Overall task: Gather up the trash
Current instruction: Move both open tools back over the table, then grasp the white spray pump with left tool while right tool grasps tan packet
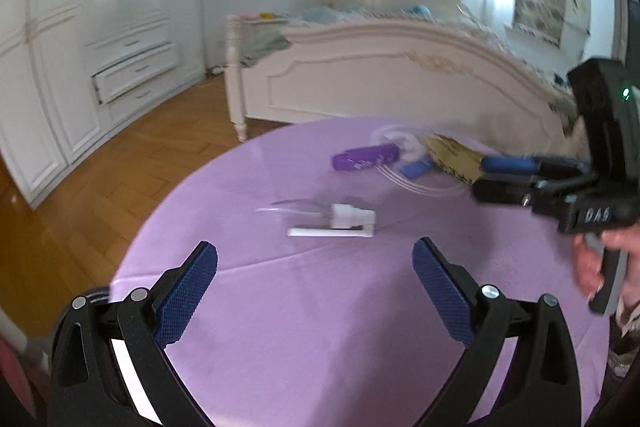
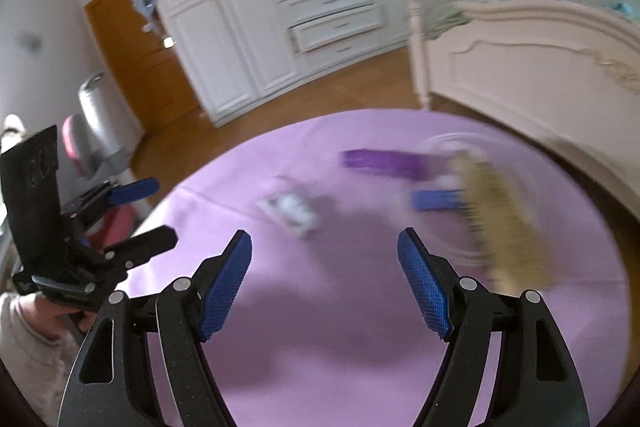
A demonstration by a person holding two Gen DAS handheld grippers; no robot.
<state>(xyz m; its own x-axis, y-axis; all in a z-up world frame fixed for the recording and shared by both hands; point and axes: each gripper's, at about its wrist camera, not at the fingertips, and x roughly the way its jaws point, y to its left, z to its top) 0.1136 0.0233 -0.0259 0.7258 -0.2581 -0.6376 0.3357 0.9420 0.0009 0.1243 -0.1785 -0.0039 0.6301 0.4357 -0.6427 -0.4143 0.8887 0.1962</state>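
Left wrist: pump bottle [image 1: 332, 221] beyond parted jaws.

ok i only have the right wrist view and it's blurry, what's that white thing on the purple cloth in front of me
Observer: A clear plastic spray bottle with a white trigger head, lying on its side; the left view shows it sharply.
Operator: is the left hand-held gripper holding anything
Observer: No. The left hand-held gripper is wide open, empty, short of the bottle.
Operator: and the tan blur on my right
Observer: It looks like a flat brown cardboard piece lying on the round purple tablecloth.
Operator: where's my gripper relative to it
Observer: From the left view, the right hand-held gripper has its tips right by the cardboard's near edge; contact is unclear.
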